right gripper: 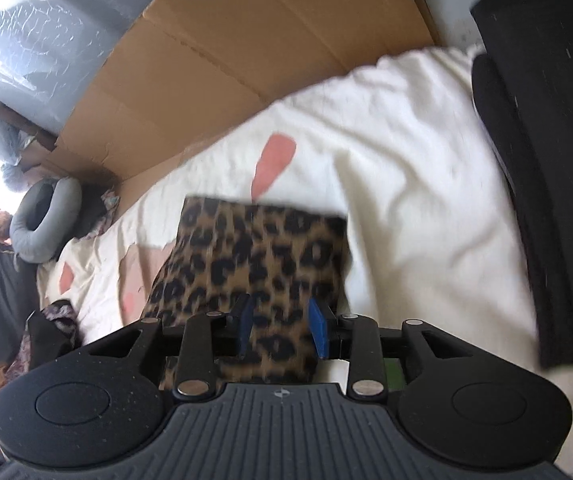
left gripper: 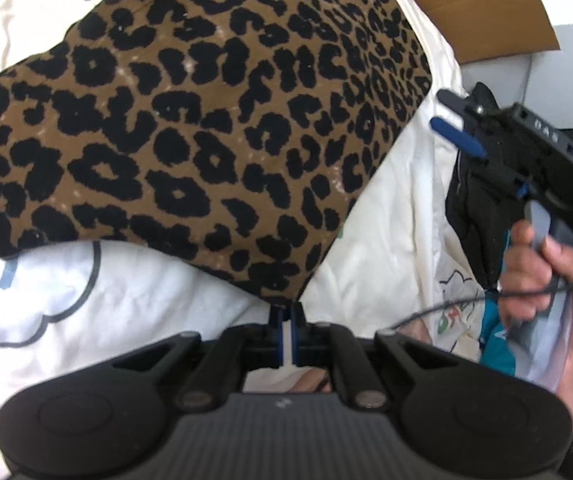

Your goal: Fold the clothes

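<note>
At bottom centre of the left wrist view we see the left gripper (left gripper: pixel 286 316), its jaws clenched on the lowest corner of the leopard-print garment (left gripper: pixel 206 120), which spreads up across the frame over the white printed bedsheet (left gripper: pixel 106 312). At right, a hand (left gripper: pixel 542 280) holds the right gripper (left gripper: pixel 452 118), jaws parted, holding nothing. In the right wrist view the same garment lies between those released blue fingers (right gripper: pixel 318 328). Farther up are brown cardboard (right gripper: pixel 246 60) and, at right, black fabric (right gripper: pixel 546 160).
</note>
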Demonstrator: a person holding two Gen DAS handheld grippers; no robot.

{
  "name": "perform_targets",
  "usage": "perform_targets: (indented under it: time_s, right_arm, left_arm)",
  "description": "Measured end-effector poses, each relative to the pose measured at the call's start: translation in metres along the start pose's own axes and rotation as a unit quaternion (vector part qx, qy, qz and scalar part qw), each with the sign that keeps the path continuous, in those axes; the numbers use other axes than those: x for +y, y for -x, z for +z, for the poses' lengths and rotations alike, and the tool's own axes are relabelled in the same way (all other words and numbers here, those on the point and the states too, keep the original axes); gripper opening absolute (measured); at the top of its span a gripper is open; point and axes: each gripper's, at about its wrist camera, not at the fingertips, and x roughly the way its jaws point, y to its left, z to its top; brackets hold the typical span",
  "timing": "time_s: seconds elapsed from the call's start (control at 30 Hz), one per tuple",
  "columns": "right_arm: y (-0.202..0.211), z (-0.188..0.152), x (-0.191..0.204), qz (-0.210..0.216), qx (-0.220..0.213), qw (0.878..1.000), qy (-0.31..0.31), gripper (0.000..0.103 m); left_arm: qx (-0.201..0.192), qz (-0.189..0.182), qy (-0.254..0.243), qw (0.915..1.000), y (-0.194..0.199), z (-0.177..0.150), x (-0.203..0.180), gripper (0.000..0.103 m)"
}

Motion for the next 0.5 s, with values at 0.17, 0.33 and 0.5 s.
perform_targets:
  time_s: [0.17,0.33,0.5]
  right_arm:
    - [-0.003,-0.029,-0.005,0.021,0.031,0.999,-0.027,0.033]
    - [-0.007,-0.047,-0.014,0.047,0.039,0.995,-0.073,0.043]
    - [-0.011,-0.065,-0.024,0.073,0.048,0.989,-0.118,0.050]
  left_arm:
    - [0.000,-0.007,-0.001,1.0000,0.002,0.004,-0.002,0.003]
    - [0.006,-0.018,-0.007,0.9998,0.008,0.007,-0.003,0.003]
    - [0.008,-0.028,-0.005,0.9996,0.011,0.010,-0.002,0.003]
